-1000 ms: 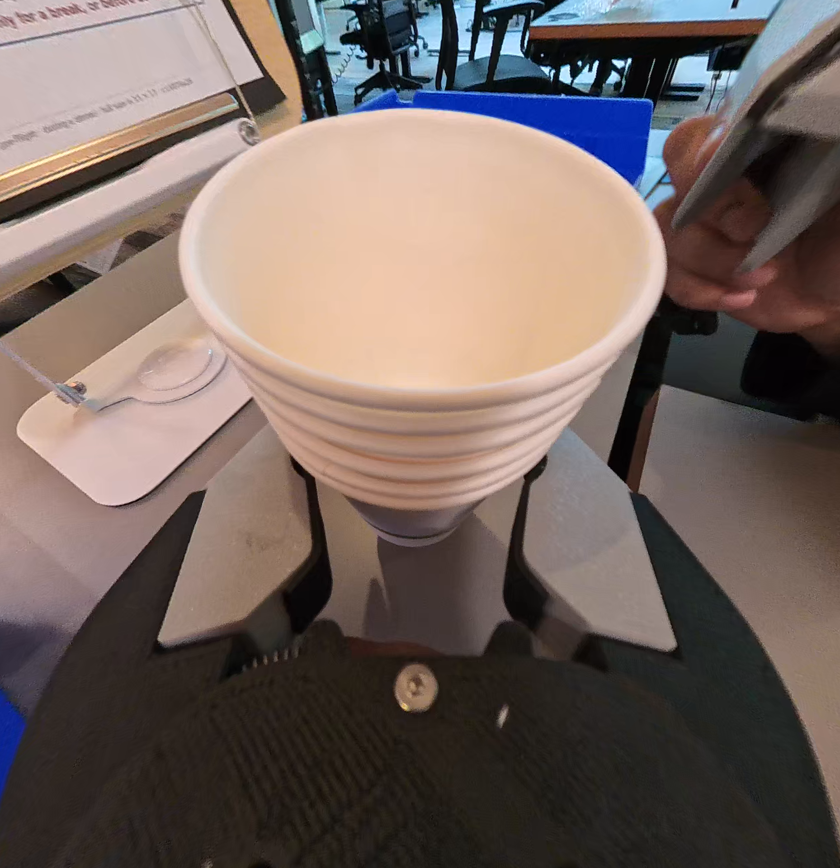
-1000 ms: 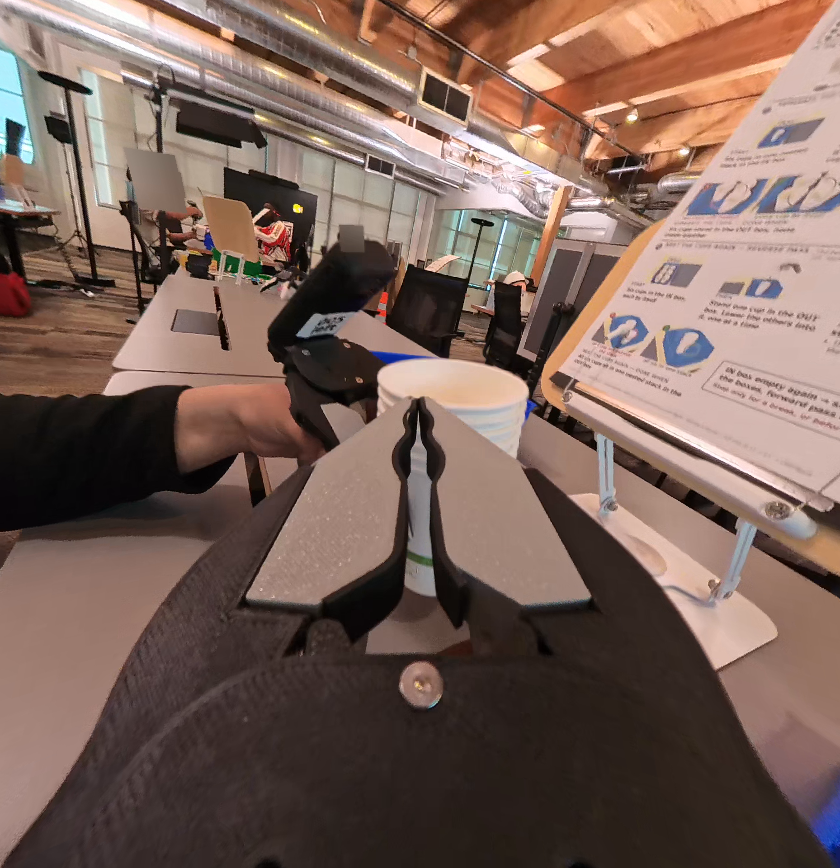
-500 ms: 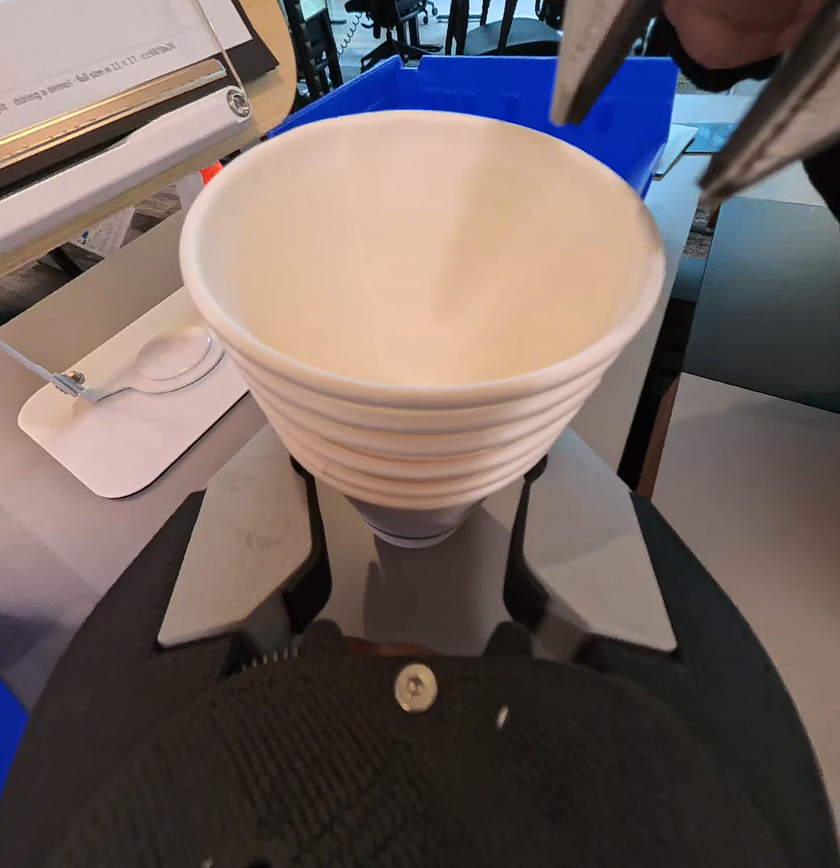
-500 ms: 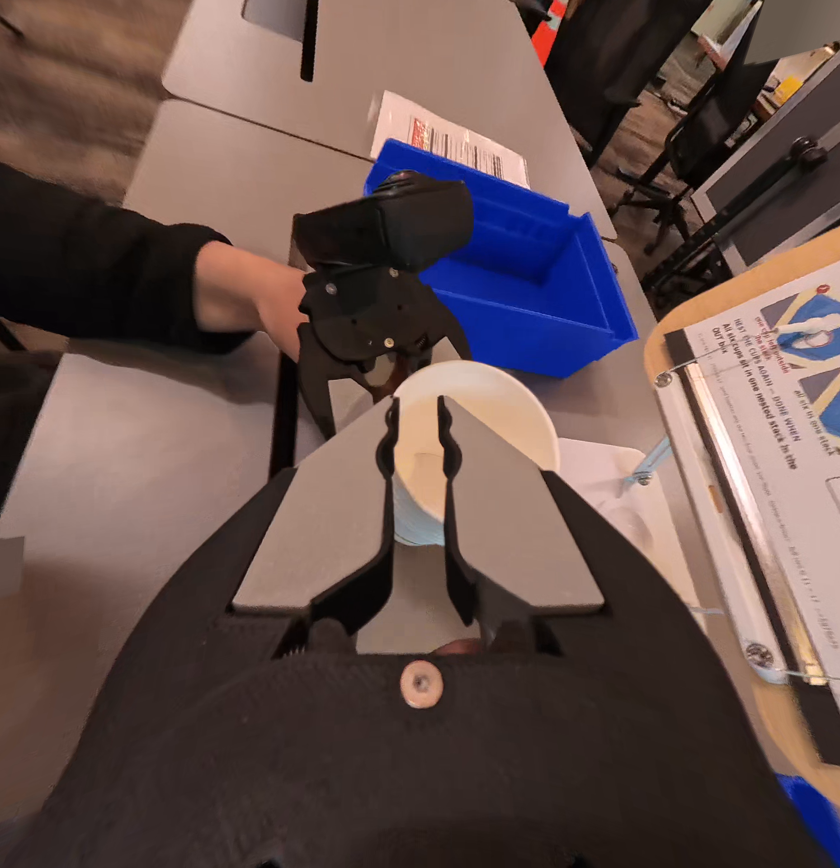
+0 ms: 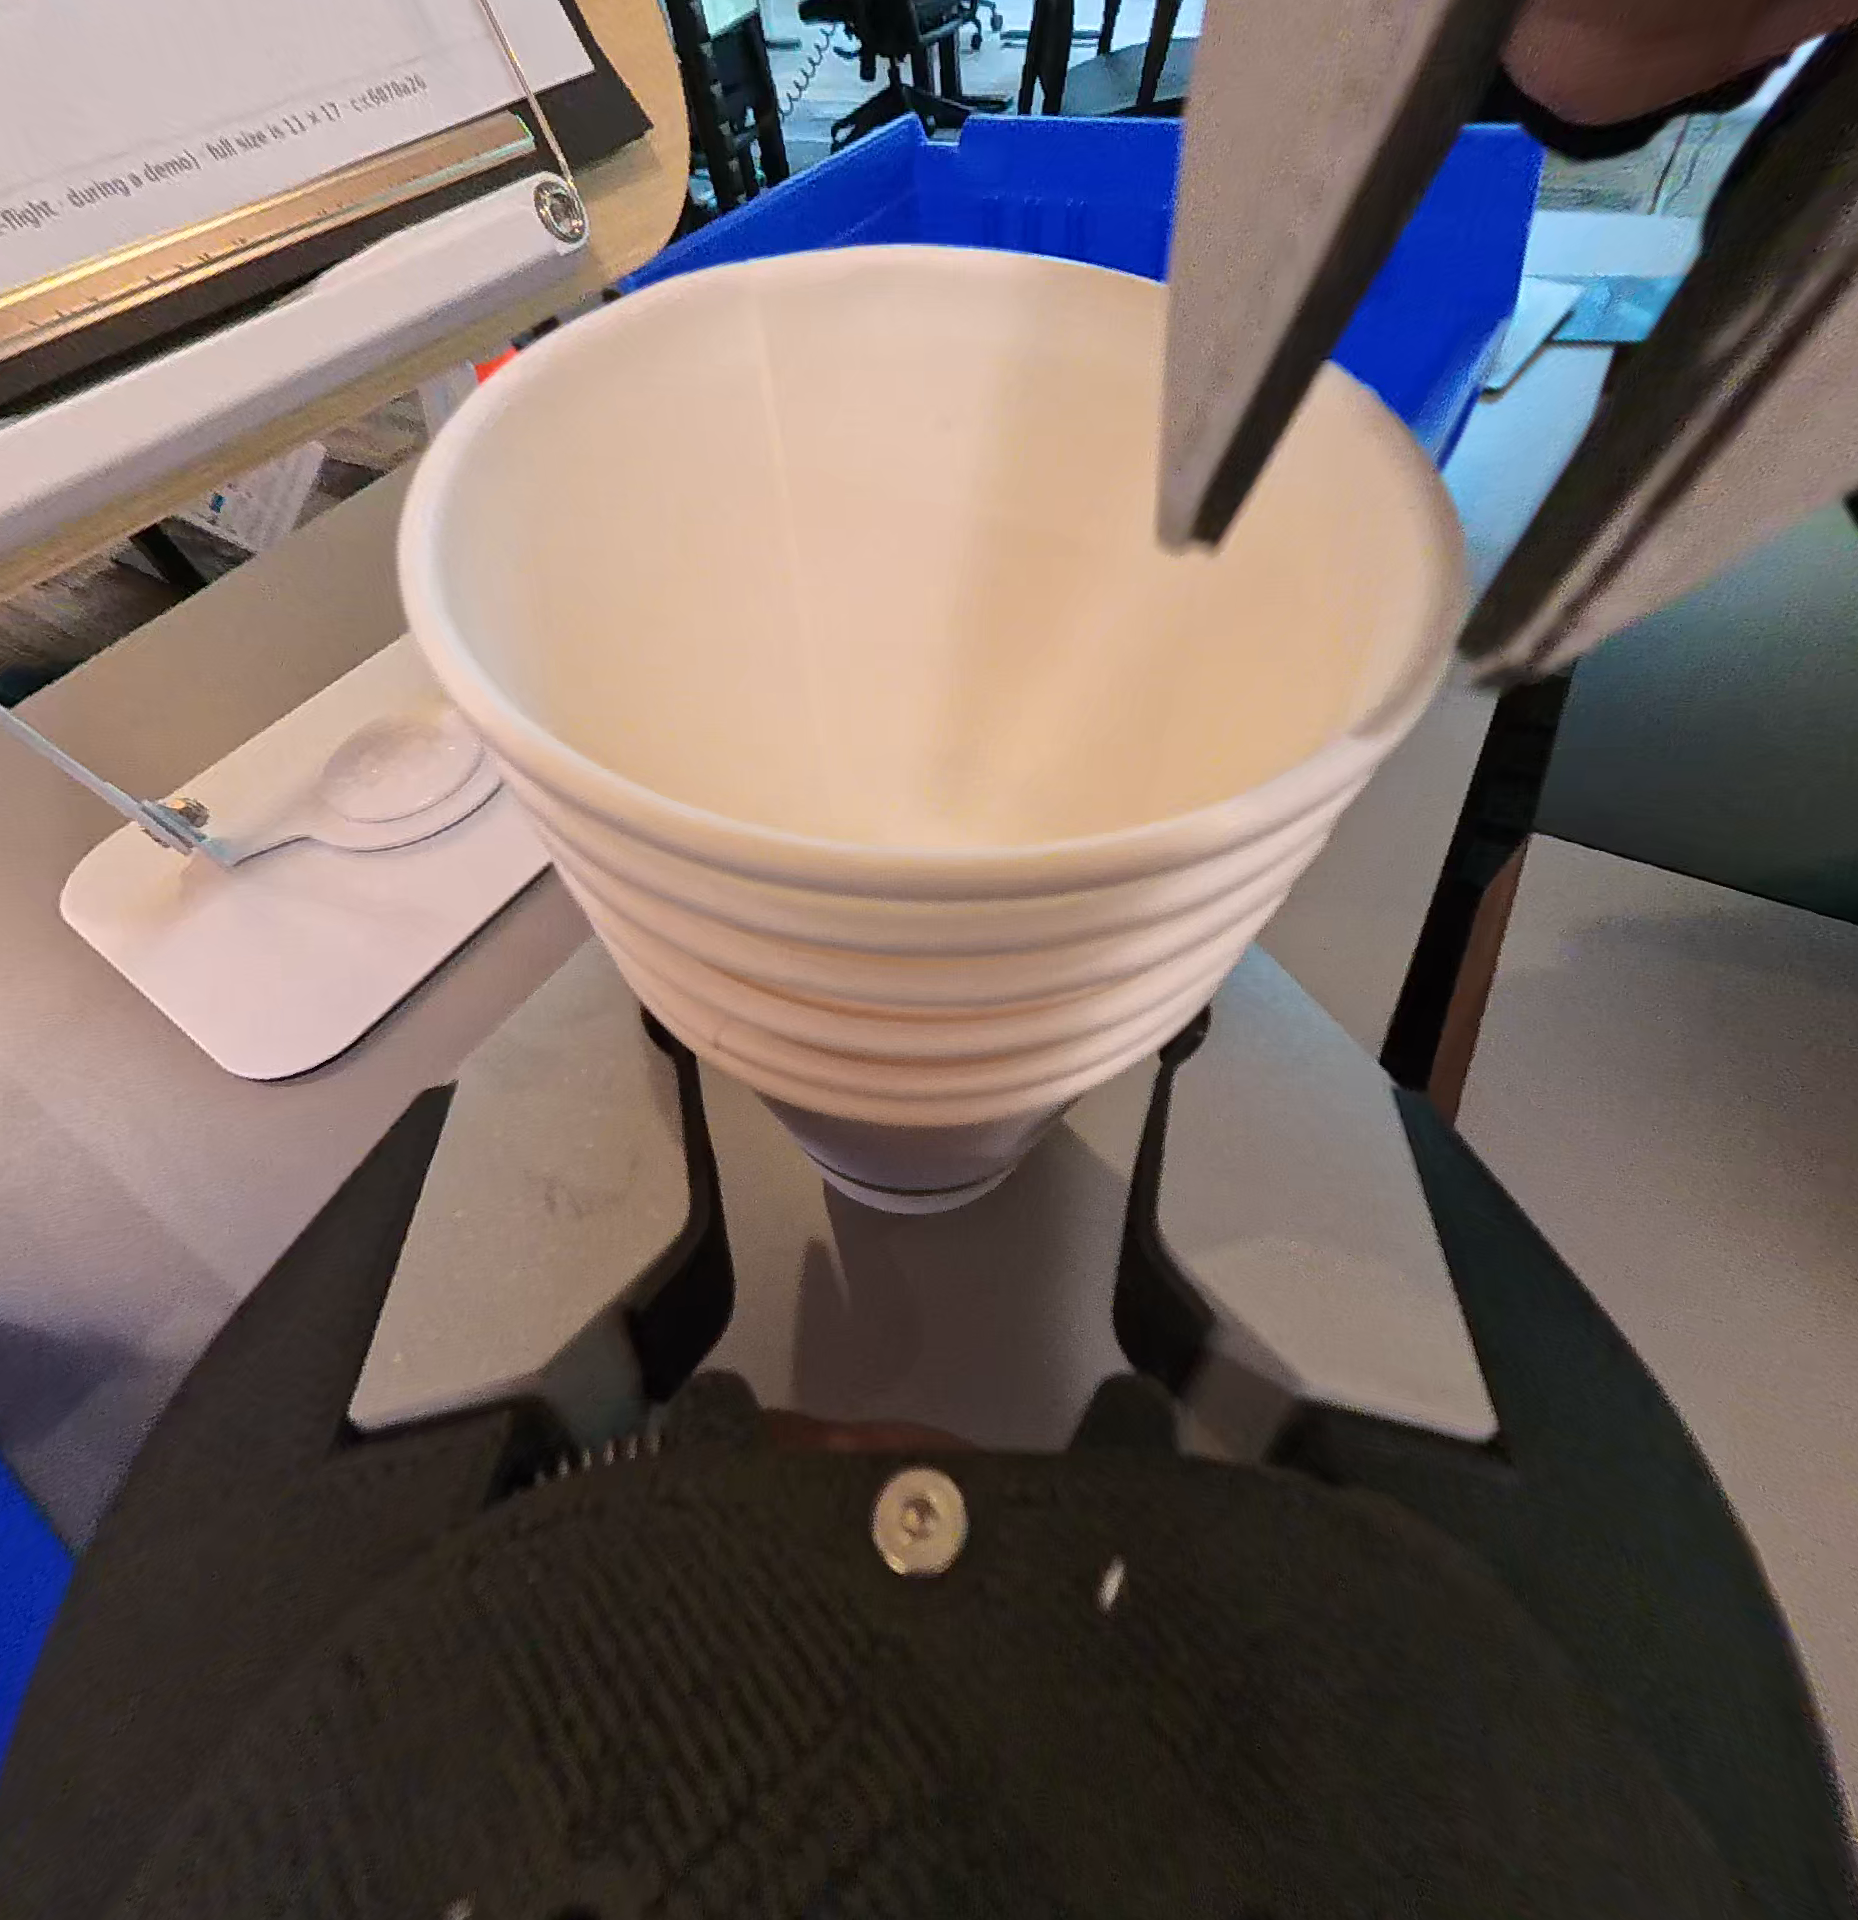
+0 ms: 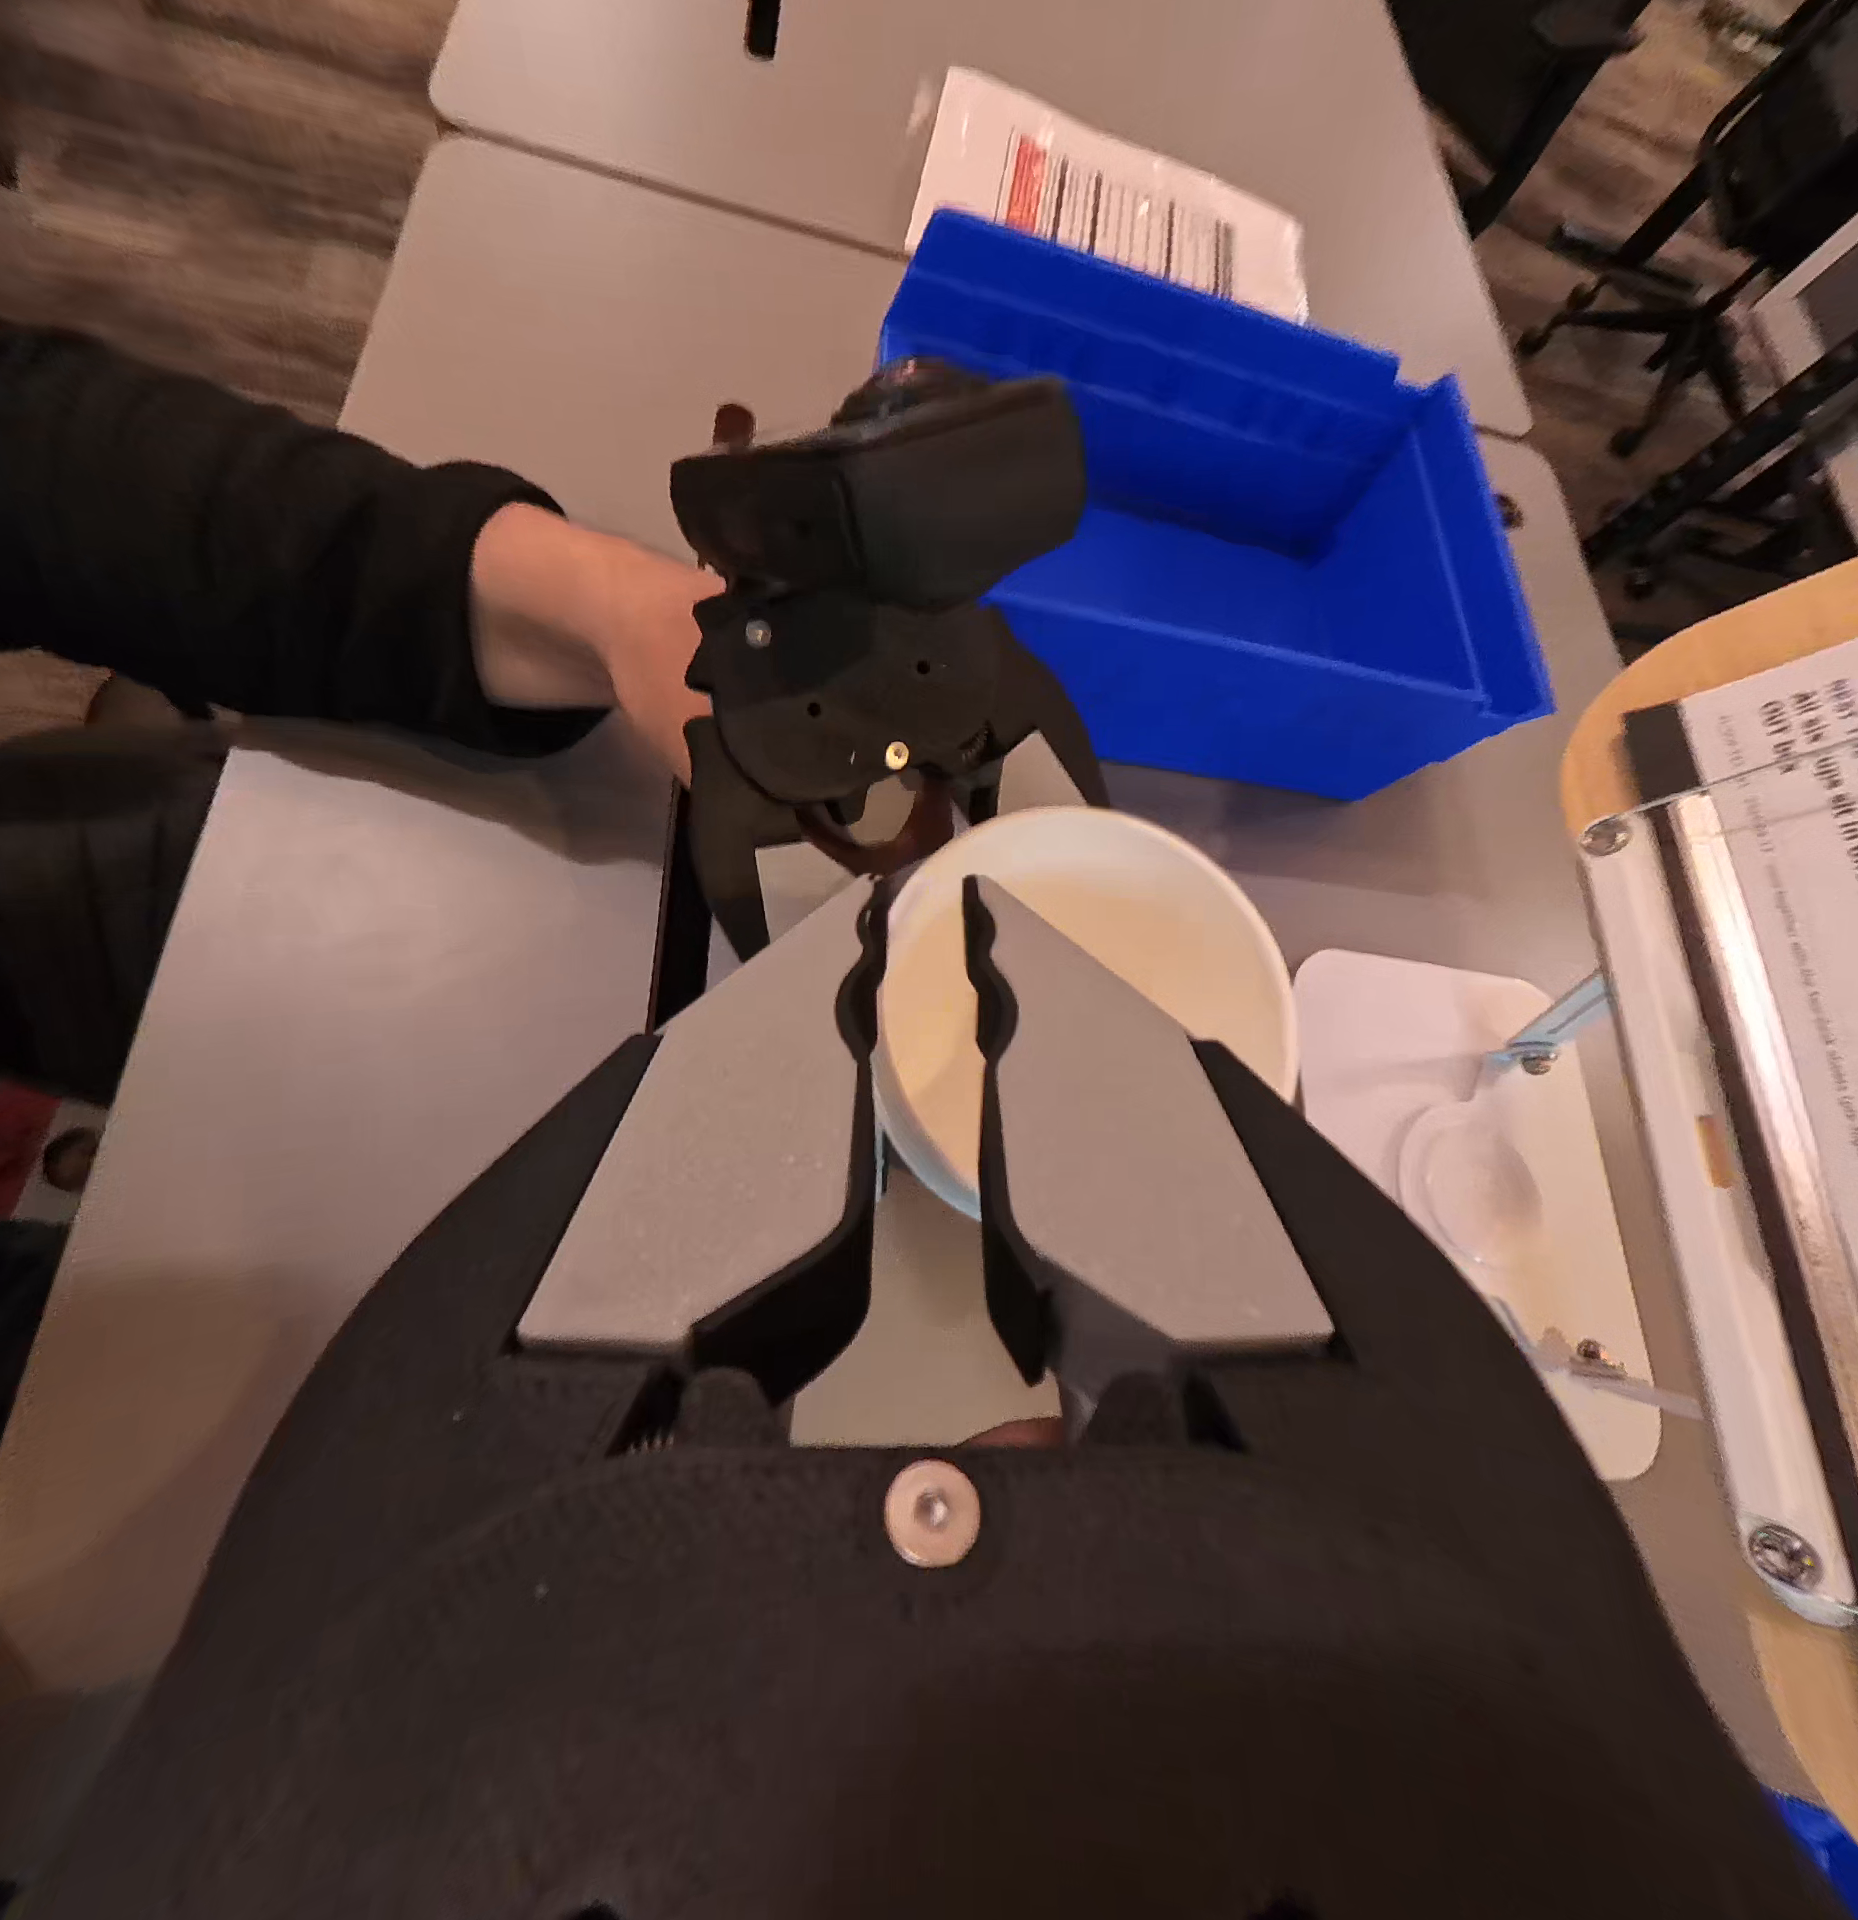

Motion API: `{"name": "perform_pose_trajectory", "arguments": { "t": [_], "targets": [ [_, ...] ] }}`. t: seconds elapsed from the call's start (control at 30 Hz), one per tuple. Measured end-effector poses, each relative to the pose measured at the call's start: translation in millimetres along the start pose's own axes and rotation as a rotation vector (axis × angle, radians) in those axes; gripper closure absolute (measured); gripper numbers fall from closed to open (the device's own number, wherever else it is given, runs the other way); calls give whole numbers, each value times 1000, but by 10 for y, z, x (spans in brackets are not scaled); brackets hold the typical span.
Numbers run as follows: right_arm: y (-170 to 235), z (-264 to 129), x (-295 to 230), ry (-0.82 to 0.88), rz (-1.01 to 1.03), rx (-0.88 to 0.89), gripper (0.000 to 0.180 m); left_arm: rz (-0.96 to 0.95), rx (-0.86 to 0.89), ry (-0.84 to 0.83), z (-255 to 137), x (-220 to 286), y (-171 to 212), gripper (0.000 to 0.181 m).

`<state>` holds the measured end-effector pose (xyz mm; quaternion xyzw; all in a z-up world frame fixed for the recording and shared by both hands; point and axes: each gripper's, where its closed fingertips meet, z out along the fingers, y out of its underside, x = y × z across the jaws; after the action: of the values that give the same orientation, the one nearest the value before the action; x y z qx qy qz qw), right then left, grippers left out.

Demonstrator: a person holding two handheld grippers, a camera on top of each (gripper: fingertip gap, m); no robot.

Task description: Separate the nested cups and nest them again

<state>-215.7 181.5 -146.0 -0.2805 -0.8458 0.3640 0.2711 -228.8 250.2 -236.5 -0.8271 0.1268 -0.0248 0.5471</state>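
Your grey counter (image 6: 364, 935) carries the blue bin (image 6: 1268, 623), a printed sheet (image 6: 1101, 187) just behind it, and the white stand base (image 6: 1424, 1049) beside the cup stack (image 6: 1091, 997).

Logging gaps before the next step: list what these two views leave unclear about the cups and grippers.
- Cup stack, left wrist view: upper rims hide its base and the exact count.
- Left gripper: the stack hides its fingertips, so contact stays unclear.
- Right gripper, right wrist view: fingers straddle the top rim, touching or not is unclear.
- Blue bin: its near wall hides part of the floor.
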Motion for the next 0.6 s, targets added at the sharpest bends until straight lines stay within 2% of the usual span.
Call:
{"name": "perform_pose_trajectory", "arguments": {
  "t": [0.13,0.37,0.47,0.6],
  "targets": [
    [161,23,-6,-20,18,-62,164,-6,-8,-2,15,-17,29,89],
    [218,34,-41,-42,27,-84,167,-7,-5,10,13,1,22,89],
    [202,43,-85,-73,30,-80,178,-18,-1,25,7,13,14,89],
    [183,35,-82,-89,55,-66,179,-25,5,32,-7,15,2,89]
  ]
}}
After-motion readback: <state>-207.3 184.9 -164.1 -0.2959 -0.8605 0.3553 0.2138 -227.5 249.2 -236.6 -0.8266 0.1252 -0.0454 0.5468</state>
